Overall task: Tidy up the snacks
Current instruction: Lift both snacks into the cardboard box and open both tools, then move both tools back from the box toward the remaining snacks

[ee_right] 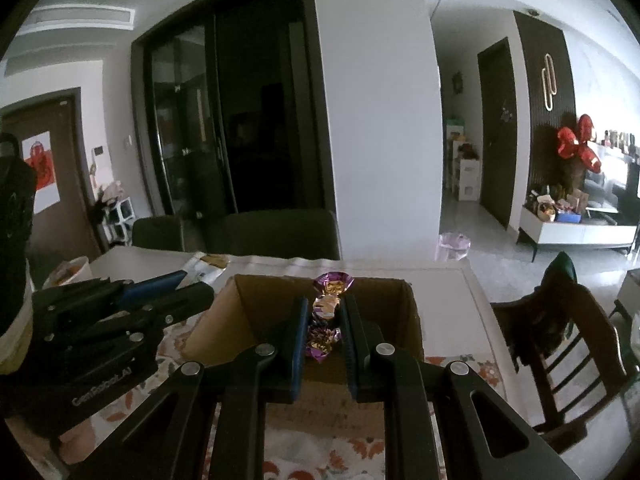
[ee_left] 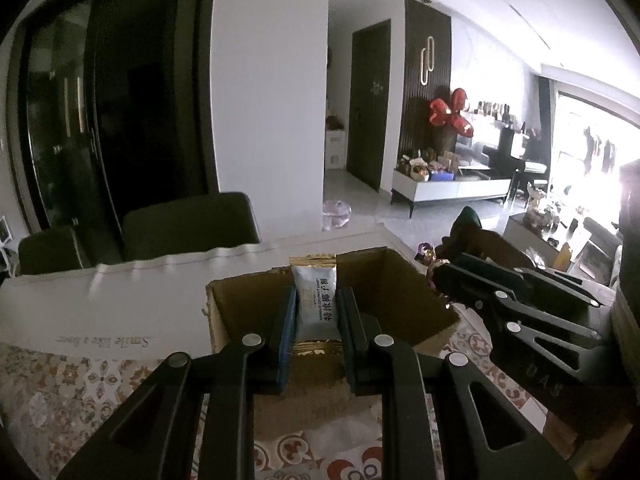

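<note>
My left gripper (ee_left: 316,312) is shut on a white candy packet with gold ends (ee_left: 314,300) and holds it above an open brown cardboard box (ee_left: 248,292). My right gripper (ee_right: 324,320) is shut on a purple and gold twist-wrapped candy (ee_right: 326,308) and holds it above the same box (ee_right: 264,300). In the left wrist view the right gripper (ee_left: 436,276) comes in from the right over the box's rim. In the right wrist view the left gripper (ee_right: 192,286) sits to the left of the box.
The box stands on a table with a patterned cloth (ee_left: 60,392) and a white cover (ee_left: 120,300). Dark chairs (ee_right: 280,232) stand behind the table. A wooden chair (ee_right: 560,332) stands to the right. A plastic bag (ee_right: 70,270) lies at the far left.
</note>
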A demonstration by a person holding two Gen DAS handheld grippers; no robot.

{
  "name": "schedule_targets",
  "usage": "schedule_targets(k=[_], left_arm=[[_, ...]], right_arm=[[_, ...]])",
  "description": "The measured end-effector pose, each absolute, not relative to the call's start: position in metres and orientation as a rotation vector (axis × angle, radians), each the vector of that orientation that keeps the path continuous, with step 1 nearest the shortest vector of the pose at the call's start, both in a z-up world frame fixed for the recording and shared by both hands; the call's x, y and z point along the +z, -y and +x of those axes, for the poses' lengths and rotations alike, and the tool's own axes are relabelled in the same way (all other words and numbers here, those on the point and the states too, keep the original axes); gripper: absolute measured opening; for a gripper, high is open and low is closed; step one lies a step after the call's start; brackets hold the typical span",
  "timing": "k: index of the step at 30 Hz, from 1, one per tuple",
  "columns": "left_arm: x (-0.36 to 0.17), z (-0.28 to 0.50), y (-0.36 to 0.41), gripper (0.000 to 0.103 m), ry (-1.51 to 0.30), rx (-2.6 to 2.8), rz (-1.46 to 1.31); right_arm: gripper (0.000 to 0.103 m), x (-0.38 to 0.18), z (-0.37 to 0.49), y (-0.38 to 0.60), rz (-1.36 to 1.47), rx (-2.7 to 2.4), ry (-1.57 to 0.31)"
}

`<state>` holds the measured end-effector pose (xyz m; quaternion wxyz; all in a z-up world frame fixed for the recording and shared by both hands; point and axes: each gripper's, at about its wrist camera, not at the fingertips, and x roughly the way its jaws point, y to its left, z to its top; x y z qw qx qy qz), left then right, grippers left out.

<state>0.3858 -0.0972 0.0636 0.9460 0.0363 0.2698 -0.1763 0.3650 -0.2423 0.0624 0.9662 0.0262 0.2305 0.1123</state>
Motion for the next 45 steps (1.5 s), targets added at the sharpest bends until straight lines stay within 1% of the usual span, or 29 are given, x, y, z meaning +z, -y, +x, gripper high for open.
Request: schedule_targets(k=[11,13,15,16,17,18,19,21,22,25,26,29,38,45], left_arm=[[0.039,0.436,0.099,0.022,-0.666,-0.319,0.061],[0.035,0.44,0.099,0.024,-0.678,-0.314,0.06],[0.032,0.441,0.099,0.03,-0.683,-0.301,0.067],[0.032,0.442,0.099,0.04,-0.681,-0.296,0.074],[0.032,0.44,0.1,0.048,-0.674,-0.289,0.078],[0.032,0.438,0.099,0.049,-0.667,-0.282,0.081],[0.032,0.436,0.098,0.05,-0.662,-0.276,0.085],[0.033,0.429,0.098,0.056,-0.651,-0.274,0.099],[0.033,0.425,0.098,0.061,-0.643,-0.272,0.105],[0.037,0.41,0.096,0.065,-0.616,-0.27,0.112],[0.038,0.403,0.095,0.067,-0.608,-0.273,0.11],[0.044,0.385,0.091,0.071,-0.582,-0.279,0.106],[0.058,0.325,0.081,0.072,-0.504,-0.291,0.147],[0.055,0.285,0.081,0.072,-0.486,-0.307,0.142]], right_arm=[[0.018,0.035,0.42,0.251,0.076,0.229,-0.59],[0.018,0.03,0.427,0.251,0.075,0.221,-0.607],[0.018,0.026,0.431,0.253,0.085,0.211,-0.619],[0.019,0.024,0.433,0.254,0.09,0.206,-0.626],[0.028,0.024,0.434,0.254,0.092,0.206,-0.635],[0.036,0.022,0.435,0.256,0.096,0.2,-0.645],[0.047,0.022,0.433,0.257,0.098,0.186,-0.644],[0.047,0.023,0.429,0.257,0.088,0.164,-0.63],[0.047,0.024,0.426,0.257,0.077,0.157,-0.624],[0.048,0.029,0.411,0.258,0.072,0.147,-0.606],[0.053,0.03,0.407,0.259,0.074,0.142,-0.6],[0.055,0.037,0.389,0.261,0.08,0.13,-0.567],[0.055,0.053,0.338,0.262,0.089,0.105,-0.501],[0.055,0.054,0.297,0.26,0.086,0.101,-0.476]])
